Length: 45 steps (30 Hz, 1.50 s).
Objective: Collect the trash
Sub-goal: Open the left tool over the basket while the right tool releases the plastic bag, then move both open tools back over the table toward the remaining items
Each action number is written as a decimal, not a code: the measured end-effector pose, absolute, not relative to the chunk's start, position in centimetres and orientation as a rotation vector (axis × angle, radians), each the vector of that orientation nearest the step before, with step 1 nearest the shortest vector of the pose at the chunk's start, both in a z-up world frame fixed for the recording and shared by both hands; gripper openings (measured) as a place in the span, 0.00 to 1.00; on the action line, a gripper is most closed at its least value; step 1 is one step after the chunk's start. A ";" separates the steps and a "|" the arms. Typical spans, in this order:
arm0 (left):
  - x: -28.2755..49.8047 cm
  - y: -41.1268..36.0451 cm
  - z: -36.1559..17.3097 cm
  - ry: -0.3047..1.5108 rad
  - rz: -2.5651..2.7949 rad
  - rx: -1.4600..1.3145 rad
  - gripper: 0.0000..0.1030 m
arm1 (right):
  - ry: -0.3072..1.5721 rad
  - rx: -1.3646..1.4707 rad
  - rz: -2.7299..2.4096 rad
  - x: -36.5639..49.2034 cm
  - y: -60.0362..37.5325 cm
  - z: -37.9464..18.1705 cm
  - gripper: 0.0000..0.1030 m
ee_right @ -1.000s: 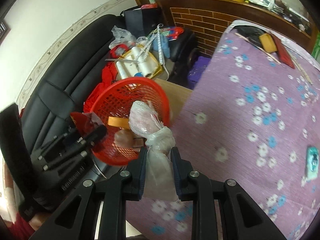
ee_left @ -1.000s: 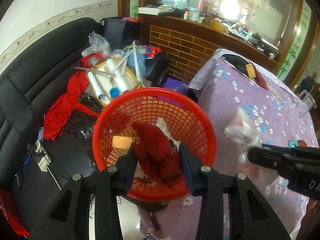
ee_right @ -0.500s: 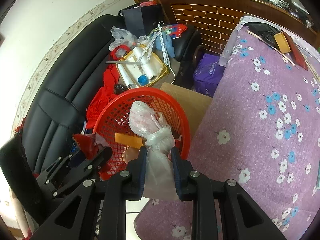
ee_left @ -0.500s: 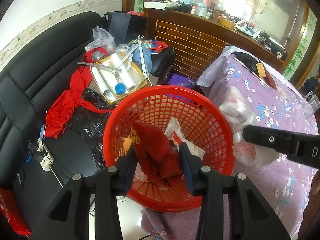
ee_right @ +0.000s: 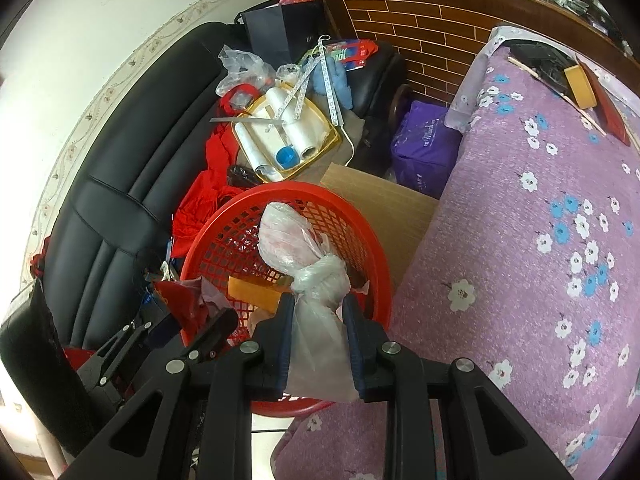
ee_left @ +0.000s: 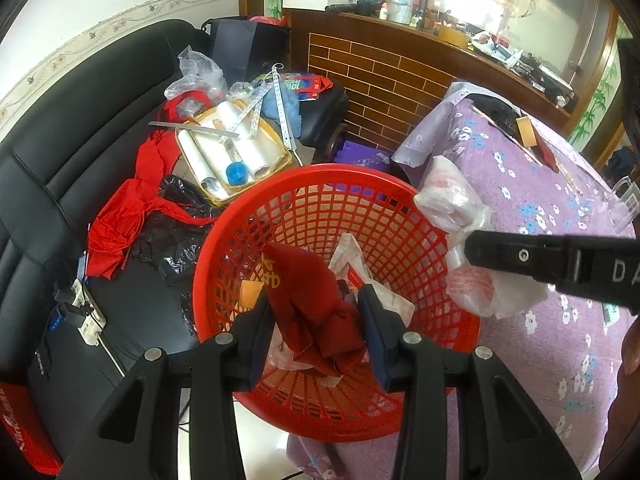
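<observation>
Two pieces of trash are held over the red basket (ee_left: 304, 216), one in each gripper. The left gripper (ee_left: 316, 320) has its jaws closed narrowly on a crumpled dark red bag (ee_left: 316, 304) with gold characters printed on it, too creased to read; the bag hangs down inside the basket. The right gripper (ee_right: 318, 320) pinches a knotted clear plastic bag (ee_right: 304, 256) just below the knot, and its pink-tinged bulge sits above the basket's rim on the side nearest the table. In the left view the side of the right gripper shows white letters, "DA", cut off by the edge of the frame.

Inside the basket lie an orange-yellow block (ee_right: 254, 294) and some pale wrappers (ee_left: 352, 256). The basket stands between a black sofa (ee_left: 60, 152) and a table covered by a purple cloth (ee_right: 540, 240) with white and blue flowers.

Farther out, the sofa holds a yellow tray (ee_left: 236, 152) with white rolls (ee_right: 298, 136) and a blue cap (ee_left: 236, 174), a folding ruler (ee_left: 276, 104) lying across it, red cloth (ee_left: 124, 220) and black plastic (ee_left: 176, 236). A purple bag (ee_right: 424, 152) with writing too small to read stands on the floor by a brick-patterned counter (ee_left: 384, 76).
</observation>
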State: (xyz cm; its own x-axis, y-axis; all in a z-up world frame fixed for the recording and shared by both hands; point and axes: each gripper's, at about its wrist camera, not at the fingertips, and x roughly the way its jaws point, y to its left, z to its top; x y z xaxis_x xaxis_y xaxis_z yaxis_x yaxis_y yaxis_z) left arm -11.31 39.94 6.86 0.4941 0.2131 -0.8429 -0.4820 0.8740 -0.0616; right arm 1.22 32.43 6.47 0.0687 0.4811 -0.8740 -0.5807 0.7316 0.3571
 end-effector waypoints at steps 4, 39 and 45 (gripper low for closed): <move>-11.1 40.2 6.4 0.978 0.430 -0.311 0.39 | 1.283 -0.099 0.800 1.8 32.9 5.8 0.27; -13.0 38.3 6.7 0.931 0.525 -0.261 0.69 | 1.164 -0.181 0.663 -0.2 29.0 7.6 0.42; -13.0 37.8 7.1 0.893 0.541 -0.228 0.69 | 1.117 -0.136 0.665 -1.3 26.8 7.8 0.42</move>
State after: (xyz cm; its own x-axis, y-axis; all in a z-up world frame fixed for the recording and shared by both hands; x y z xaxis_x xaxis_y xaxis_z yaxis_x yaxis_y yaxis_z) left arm -13.03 37.78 7.07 0.5047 0.3510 -0.7887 -0.5361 0.8435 0.0323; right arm -1.28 26.80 7.82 0.2685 0.4253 -0.8643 -0.5564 0.8009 0.2213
